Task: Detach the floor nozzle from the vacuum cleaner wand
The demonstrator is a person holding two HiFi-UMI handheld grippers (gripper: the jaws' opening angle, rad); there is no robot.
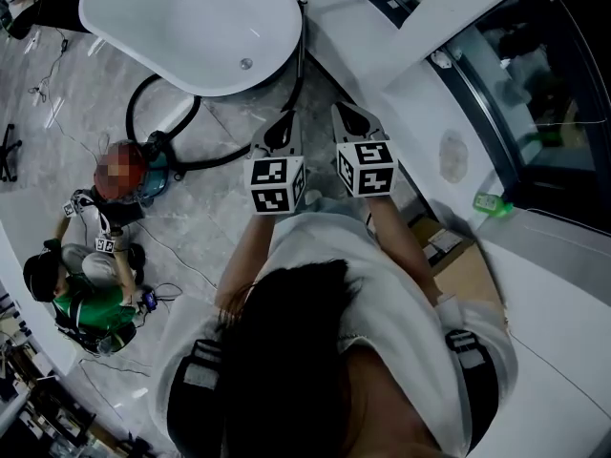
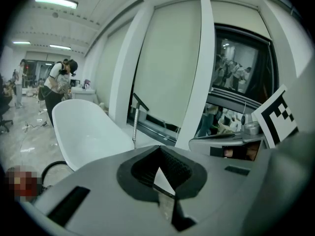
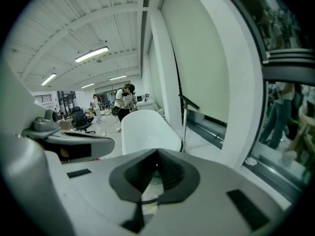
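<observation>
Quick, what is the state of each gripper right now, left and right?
Left gripper: closed, nothing between its jaws.
Right gripper: closed, nothing between its jaws.

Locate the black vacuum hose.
Head view, upper left: the black hose curves on the floor round the white bathtub's near end, just ahead of the left gripper.
</observation>
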